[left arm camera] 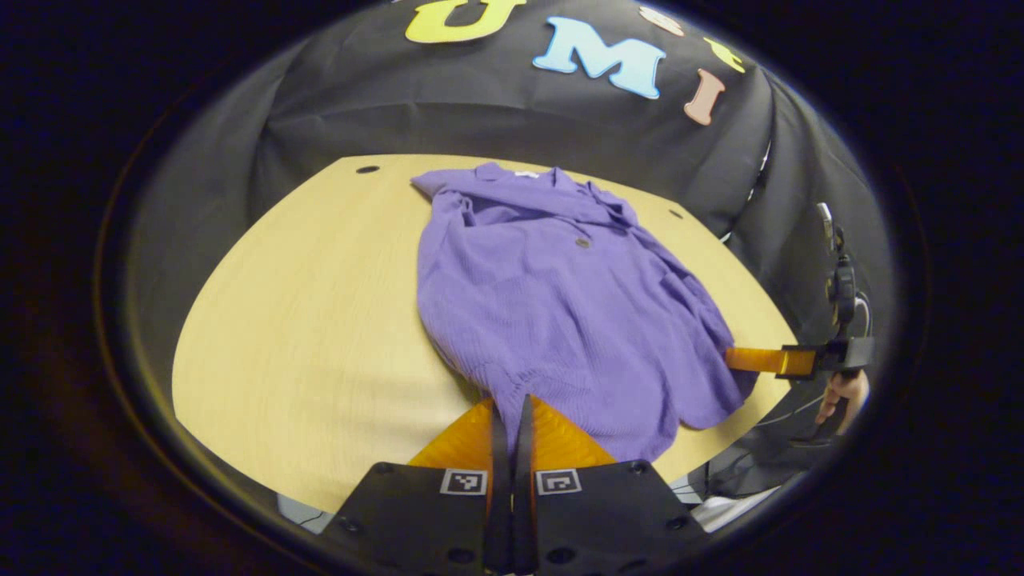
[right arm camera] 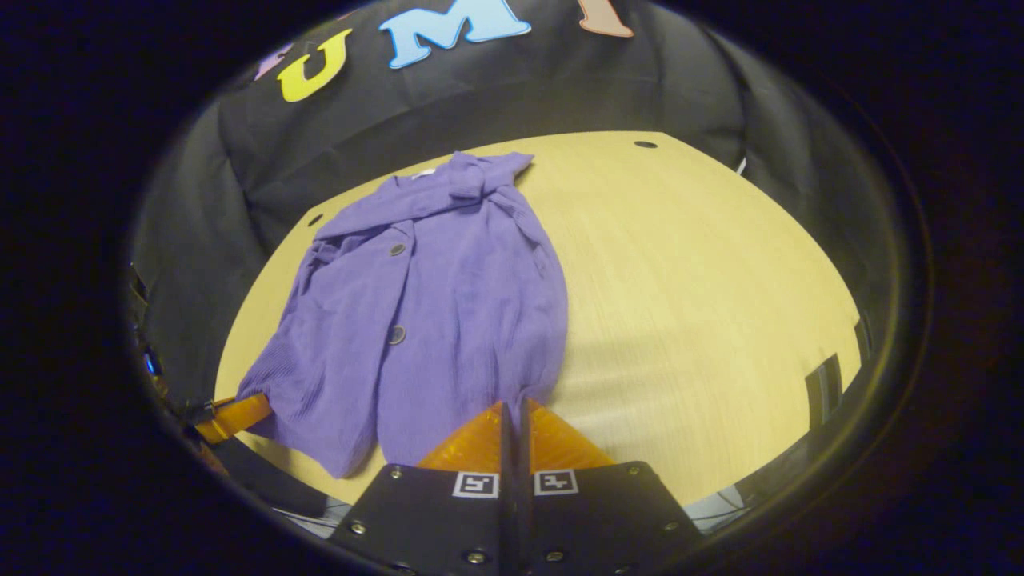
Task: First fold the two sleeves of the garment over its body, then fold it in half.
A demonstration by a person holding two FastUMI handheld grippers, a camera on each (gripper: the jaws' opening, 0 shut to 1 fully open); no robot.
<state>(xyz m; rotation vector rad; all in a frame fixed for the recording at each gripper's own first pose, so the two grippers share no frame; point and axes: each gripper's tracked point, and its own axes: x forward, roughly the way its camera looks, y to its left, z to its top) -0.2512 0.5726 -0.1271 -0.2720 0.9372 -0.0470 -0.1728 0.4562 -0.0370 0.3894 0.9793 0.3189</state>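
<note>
A purple button-up garment (left arm camera: pixel 552 304) lies on the wooden table (left arm camera: pixel 320 304), collar at the far end and hem toward me. Its sleeves lie gathered in over the body. My left gripper (left arm camera: pixel 512 404) is shut, its orange fingers pinching one corner of the near hem. In the right gripper view the garment (right arm camera: pixel 448 296) runs away from my right gripper (right arm camera: pixel 512 408), which is shut on the hem's other corner. Each view also shows the other gripper at the garment's edge: the right gripper (left arm camera: pixel 748 360) far right, the left gripper (right arm camera: pixel 236 414) lower left.
Bare tabletop (right arm camera: pixel 704 280) stretches wide on the side of the garment away from the other gripper in each view. Small holes (left arm camera: pixel 367 169) mark the table's far corners. A hand (left arm camera: pixel 844 392) holds the right gripper beyond the table's near edge.
</note>
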